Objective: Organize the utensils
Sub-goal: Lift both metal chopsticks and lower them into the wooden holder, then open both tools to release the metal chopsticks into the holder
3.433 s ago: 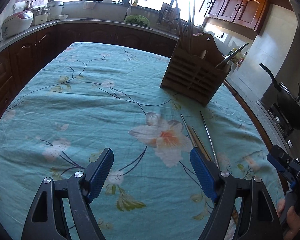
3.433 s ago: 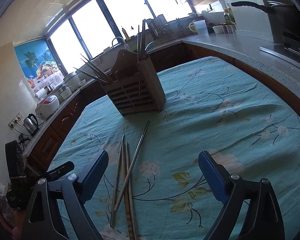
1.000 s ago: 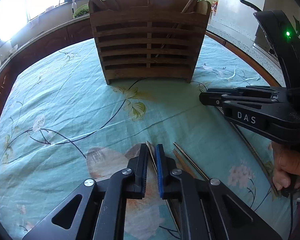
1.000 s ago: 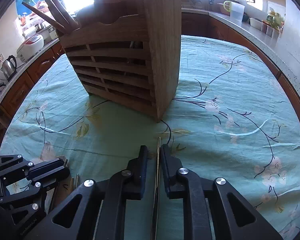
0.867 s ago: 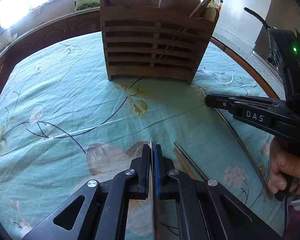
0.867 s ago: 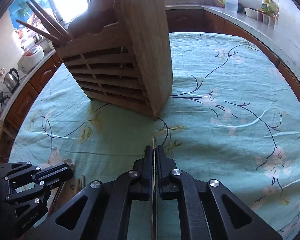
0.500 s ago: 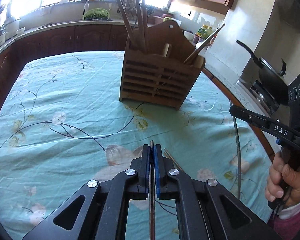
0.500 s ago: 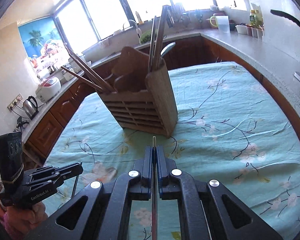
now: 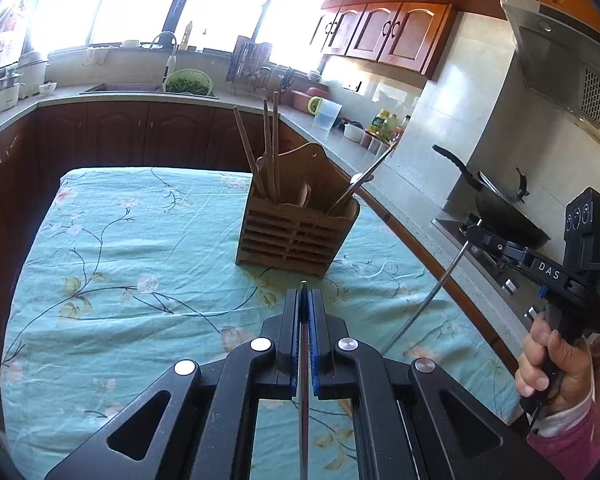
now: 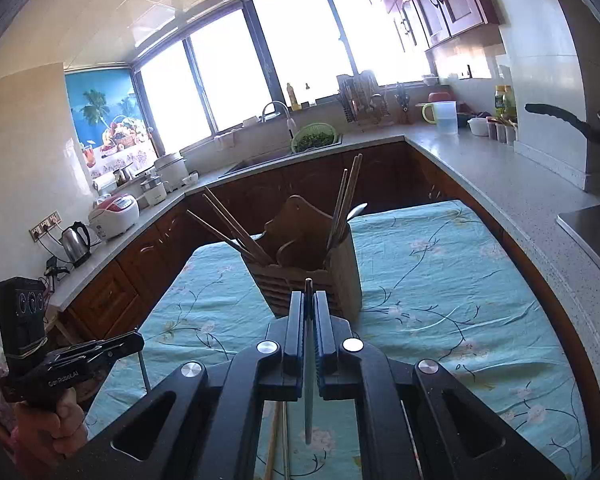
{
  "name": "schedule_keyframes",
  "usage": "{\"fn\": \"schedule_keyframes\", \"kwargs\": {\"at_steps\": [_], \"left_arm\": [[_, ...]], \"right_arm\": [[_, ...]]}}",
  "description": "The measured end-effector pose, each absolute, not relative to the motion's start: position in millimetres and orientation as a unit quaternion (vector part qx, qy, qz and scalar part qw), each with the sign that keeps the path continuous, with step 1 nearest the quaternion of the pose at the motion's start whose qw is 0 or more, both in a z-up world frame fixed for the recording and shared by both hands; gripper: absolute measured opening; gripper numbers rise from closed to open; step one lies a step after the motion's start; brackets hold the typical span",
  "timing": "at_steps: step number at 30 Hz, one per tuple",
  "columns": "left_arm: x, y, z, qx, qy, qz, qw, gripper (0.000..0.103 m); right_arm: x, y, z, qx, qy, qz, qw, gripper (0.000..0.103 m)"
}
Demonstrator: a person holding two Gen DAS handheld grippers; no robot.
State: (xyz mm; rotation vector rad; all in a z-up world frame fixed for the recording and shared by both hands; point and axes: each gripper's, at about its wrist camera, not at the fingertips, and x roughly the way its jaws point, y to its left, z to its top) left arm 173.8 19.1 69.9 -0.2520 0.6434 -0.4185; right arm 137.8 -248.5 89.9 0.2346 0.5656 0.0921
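A wooden slatted utensil holder (image 9: 296,236) stands on the table and also shows in the right wrist view (image 10: 312,276). Wooden chopsticks (image 9: 270,152) and a metal utensil (image 9: 360,184) stick out of it. My left gripper (image 9: 305,300) is shut on a metal chopstick (image 9: 304,400), held above the table in front of the holder. My right gripper (image 10: 309,300) is shut on another metal chopstick (image 10: 308,392), also raised; it shows in the left wrist view (image 9: 424,304) hanging down from the right gripper (image 9: 476,232). Two more chopsticks (image 10: 278,444) lie on the cloth below.
The table carries a teal floral cloth (image 9: 120,264). Dark wood cabinets and a grey counter (image 10: 500,176) run around it. A black wok (image 9: 500,212) sits on the stove at right. A sink with a green colander (image 9: 190,84) is behind.
Both grippers closed on metal chopsticks lying on the cloth, then lifted them and pulled up and back from the holder. The right chopstick now hangs tilted in the air.
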Motion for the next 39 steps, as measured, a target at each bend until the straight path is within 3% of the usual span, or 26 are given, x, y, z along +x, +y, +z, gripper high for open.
{"fn": "schedule_keyframes", "kwargs": {"at_steps": [19, 39], "left_arm": [[156, 52, 91, -0.183, 0.234, -0.162, 0.941, 0.002], [218, -2, 139, -0.142, 0.057, -0.144, 0.978, 0.002]], "right_arm": [[142, -244, 105, 0.12, 0.243, 0.046, 0.961, 0.004], [183, -260, 154, 0.119, 0.143, 0.022, 0.982, 0.004]]}}
